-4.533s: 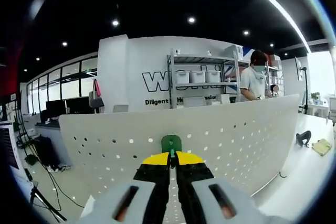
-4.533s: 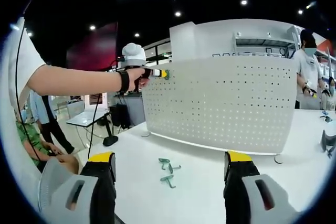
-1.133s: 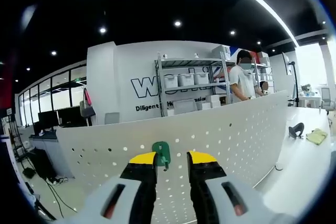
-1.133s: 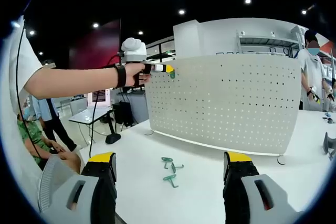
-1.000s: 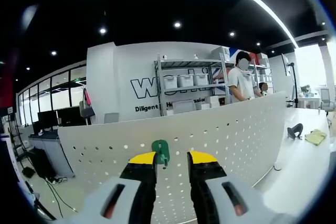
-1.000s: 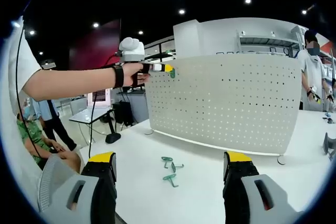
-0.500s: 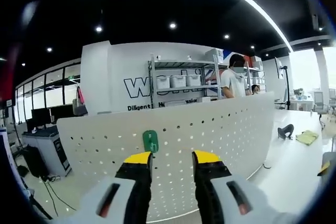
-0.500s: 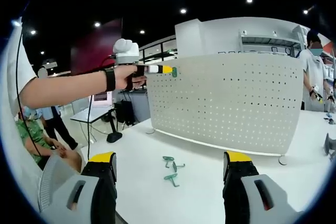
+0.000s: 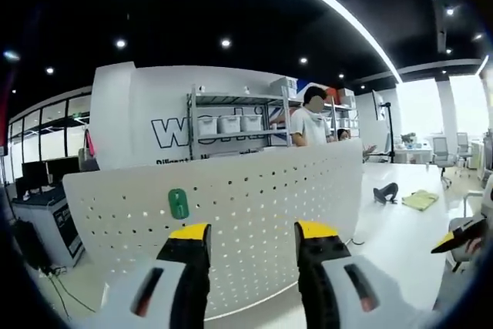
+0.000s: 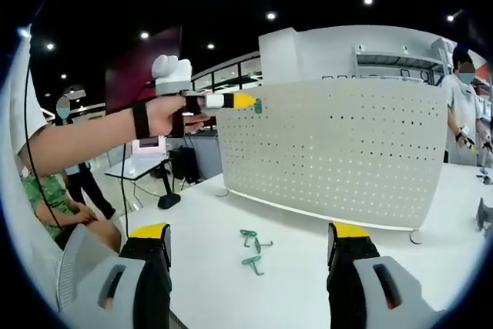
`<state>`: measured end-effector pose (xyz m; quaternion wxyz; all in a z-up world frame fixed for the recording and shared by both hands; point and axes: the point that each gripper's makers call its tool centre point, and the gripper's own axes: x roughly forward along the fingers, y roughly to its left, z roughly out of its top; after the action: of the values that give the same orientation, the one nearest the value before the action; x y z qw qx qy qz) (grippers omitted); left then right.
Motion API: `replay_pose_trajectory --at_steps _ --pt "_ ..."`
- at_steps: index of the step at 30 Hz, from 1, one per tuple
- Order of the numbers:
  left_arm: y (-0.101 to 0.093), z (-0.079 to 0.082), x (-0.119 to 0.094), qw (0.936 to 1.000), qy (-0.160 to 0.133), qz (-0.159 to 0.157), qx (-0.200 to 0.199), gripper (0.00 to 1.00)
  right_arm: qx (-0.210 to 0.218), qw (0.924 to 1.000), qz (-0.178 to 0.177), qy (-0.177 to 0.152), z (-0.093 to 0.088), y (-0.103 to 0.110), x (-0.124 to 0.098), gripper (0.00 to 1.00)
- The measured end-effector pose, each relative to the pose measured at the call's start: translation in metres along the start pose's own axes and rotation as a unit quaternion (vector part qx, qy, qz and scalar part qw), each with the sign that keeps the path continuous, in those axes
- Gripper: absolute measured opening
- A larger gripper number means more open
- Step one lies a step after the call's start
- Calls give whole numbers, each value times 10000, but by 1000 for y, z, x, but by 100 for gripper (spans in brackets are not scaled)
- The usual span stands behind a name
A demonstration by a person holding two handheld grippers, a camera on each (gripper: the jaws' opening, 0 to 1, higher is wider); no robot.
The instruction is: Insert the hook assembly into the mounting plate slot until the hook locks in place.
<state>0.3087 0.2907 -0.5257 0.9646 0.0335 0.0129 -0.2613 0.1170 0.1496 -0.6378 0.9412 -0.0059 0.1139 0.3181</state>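
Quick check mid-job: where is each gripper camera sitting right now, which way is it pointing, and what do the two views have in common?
Left gripper view: rides the left gripper, jaws open, facing the white pegboard and its green hook.
Right gripper view: rides the right gripper, jaws open, low over the table, facing spare green hooks; the person's forearm shows.
Shared: pegboard, mounted hook, left gripper.

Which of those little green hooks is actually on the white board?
The green hook near the pegboard's upper left corner hangs mounted; the other green hooks lie loose on the white table.
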Motion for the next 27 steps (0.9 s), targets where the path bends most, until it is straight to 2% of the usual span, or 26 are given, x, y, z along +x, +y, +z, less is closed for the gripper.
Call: replay_pose_trajectory --at_steps 15,17,23,27 --pt "-35 -14 -35 9984 10 -564 38 66 -98 9999 109 27 3 2 3 85" --pt "-39 -18 -40 9980 47 -622 -44 67 -105 9999 121 18 4 3 4 85" --pt "-58 -26 -54 9962 -1 -869 86 72 -160 9997 159 62 3 2 5 85" --pt "-69 -31 -62 9943 9 -1063 -10 74 -194 9996 159 92 2 1 5 85"
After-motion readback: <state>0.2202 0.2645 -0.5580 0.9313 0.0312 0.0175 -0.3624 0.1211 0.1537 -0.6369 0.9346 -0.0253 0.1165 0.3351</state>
